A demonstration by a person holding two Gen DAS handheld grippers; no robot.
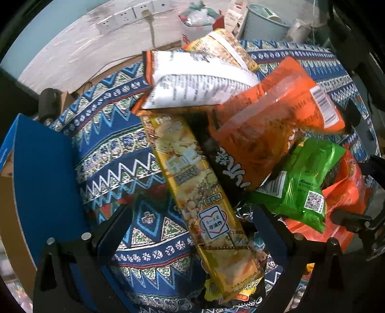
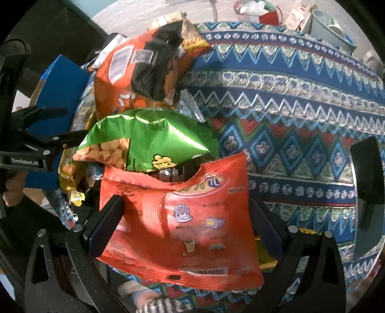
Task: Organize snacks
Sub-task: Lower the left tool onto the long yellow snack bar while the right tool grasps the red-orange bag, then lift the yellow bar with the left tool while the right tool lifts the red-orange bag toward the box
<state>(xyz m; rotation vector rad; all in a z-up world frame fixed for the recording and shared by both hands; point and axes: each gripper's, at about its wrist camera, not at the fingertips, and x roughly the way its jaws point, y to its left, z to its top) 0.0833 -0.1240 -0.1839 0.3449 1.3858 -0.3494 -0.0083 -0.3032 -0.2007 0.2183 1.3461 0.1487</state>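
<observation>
A pile of snack bags lies on a patterned blue cloth point(image 1: 115, 154). In the left wrist view a long yellow bag point(image 1: 202, 192) runs between the fingers of my left gripper point(image 1: 192, 231), whose jaws stand wide apart around it. Behind it lie a white bag point(image 1: 197, 81), an orange bag point(image 1: 272, 125) and a green bag point(image 1: 305, 178). In the right wrist view a red bag point(image 2: 192, 224) lies between the wide-open fingers of my right gripper point(image 2: 185, 221). A green bag point(image 2: 154, 139) and an orange bag point(image 2: 134, 79) lie beyond it.
A blue cardboard box point(image 1: 41, 183) stands at the left of the pile; it also shows in the right wrist view point(image 2: 60, 96). The left gripper's body point(image 2: 36, 149) reaches in from the left there. Wall sockets point(image 1: 125, 16), a pale bucket point(image 1: 264, 21) and clutter sit behind the table.
</observation>
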